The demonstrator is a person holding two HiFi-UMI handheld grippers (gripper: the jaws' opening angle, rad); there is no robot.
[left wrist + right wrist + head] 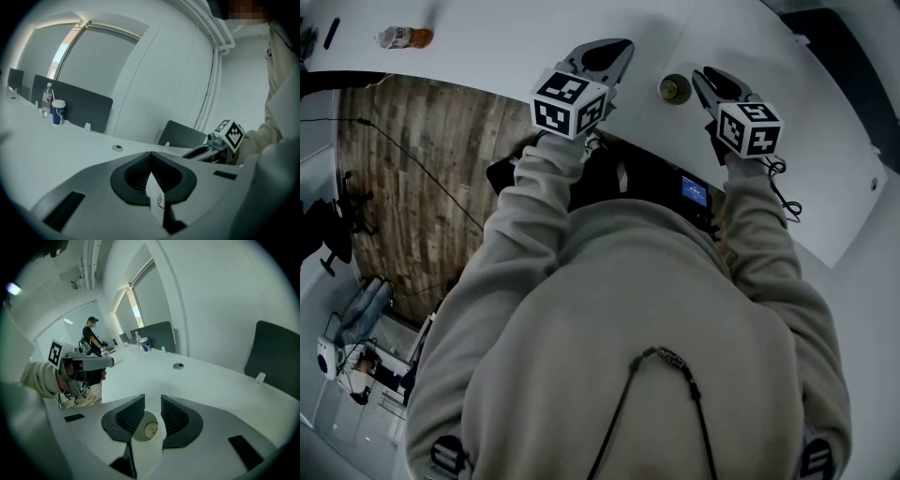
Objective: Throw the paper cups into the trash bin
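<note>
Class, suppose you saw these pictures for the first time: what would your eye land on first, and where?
A paper cup, seen from above with a yellowish spot at its bottom, shows in the gap of the open right gripper. The left gripper is shut on a thin white slip, perhaps a cup's wall. In the head view a beige hoodie fills the frame, both grippers out over the white table.

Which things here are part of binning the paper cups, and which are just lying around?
Job: paper cup at the open right hand-held gripper; white paper scrap pinched in the left hand-held gripper.
Lying about: bottle, blue-printed cup beside it, dark desk dividers.
</note>
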